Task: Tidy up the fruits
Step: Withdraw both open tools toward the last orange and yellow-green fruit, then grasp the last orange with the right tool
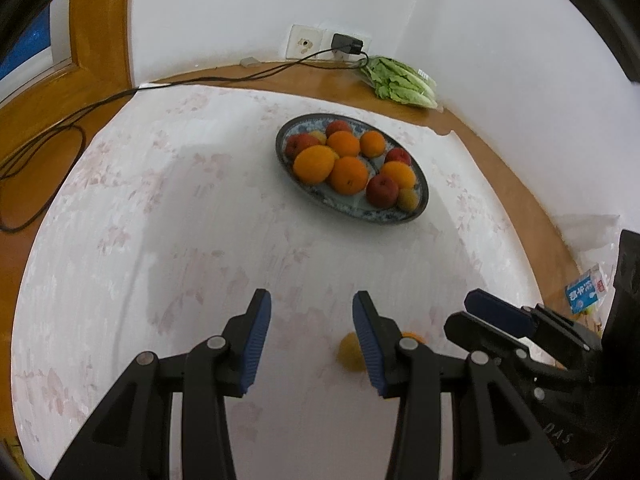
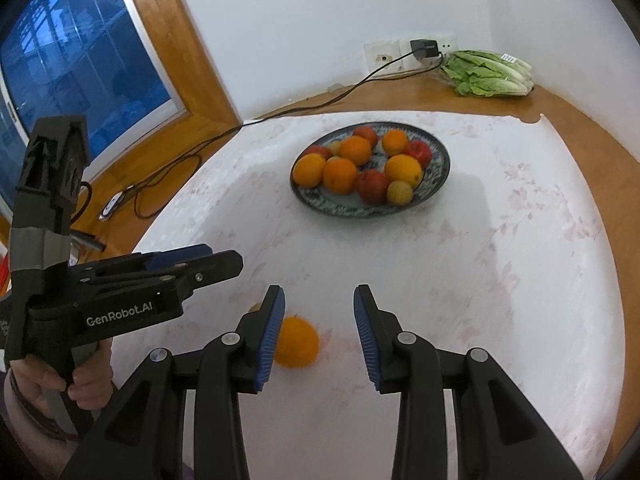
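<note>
**Two loose fruits left near the front edge, plate already full**

Hovering low over the worktop [image 2: 500, 280], both grippers point down toward two stray fruits that lie on the pale flowered cloth, well apart from the patterned plate [image 2: 442, 168] of oranges and red apples further back. The orange [image 2: 298, 342] sits just beside the inner face of the right gripper's [image 2: 320, 336] left finger; whether pad and peel touch is unclear, and it is blurred. The yellow fruit [image 1: 350, 352] lies beside it, half hidden behind the left gripper's [image 1: 312, 344] right finger. Both sets of fingers stand partly apart and hold nothing; neither fruit lies squarely in the gap.

Judging by look, the orange is firm, round and moderately heavy, with a dimpled peel that offers fair grip. Its roundness is the trouble: it will likely roll if nudged from one side, so the fingers should straddle it and close across its widest middle, pads on opposite sides. The yellow fruit seems smaller and lighter, possibly softer, and wants a gentler squeeze. The plate is crowded, so a placed fruit may roll off the pile.

Readable writing: "GenRobot.AI" in white on the left gripper's body, seen from the right wrist. A blue-and-white carton [image 1: 585, 291] at the worktop's right edge carries characters too small to read.
</note>
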`<act>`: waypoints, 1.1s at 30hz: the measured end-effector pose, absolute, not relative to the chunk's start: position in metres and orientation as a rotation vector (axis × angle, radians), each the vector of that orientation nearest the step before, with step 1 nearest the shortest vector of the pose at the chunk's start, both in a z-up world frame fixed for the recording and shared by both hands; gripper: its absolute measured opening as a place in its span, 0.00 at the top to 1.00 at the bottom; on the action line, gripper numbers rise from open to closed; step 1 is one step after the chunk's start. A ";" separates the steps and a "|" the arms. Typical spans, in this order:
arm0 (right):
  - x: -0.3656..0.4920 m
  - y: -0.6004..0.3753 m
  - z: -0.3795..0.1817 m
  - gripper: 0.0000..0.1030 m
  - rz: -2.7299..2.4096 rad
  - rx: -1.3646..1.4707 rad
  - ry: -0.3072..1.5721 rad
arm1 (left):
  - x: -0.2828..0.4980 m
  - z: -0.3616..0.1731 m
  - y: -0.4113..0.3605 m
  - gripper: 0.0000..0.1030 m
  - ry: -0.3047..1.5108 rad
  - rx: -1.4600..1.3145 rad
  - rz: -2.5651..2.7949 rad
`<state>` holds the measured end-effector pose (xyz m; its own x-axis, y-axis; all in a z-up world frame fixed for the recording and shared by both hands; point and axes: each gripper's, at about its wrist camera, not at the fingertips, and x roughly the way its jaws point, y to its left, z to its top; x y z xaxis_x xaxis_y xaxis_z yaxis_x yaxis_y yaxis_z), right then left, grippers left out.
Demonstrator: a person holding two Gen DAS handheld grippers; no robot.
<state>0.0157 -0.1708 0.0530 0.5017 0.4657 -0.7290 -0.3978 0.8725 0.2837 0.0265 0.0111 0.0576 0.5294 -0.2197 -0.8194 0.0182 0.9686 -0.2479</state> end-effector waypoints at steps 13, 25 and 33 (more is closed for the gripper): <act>0.001 -0.156 0.036 0.60 0.543 0.048 0.943 | 0.014 0.045 0.020 0.57 1.028 -0.234 -0.116; 0.002 -0.150 0.024 0.59 0.541 0.039 0.978 | 0.013 0.041 0.021 0.57 1.031 -0.243 -0.120; 0.006 -0.149 0.018 0.59 0.536 0.049 0.981 | 0.012 0.043 0.020 0.57 1.025 -0.242 -0.122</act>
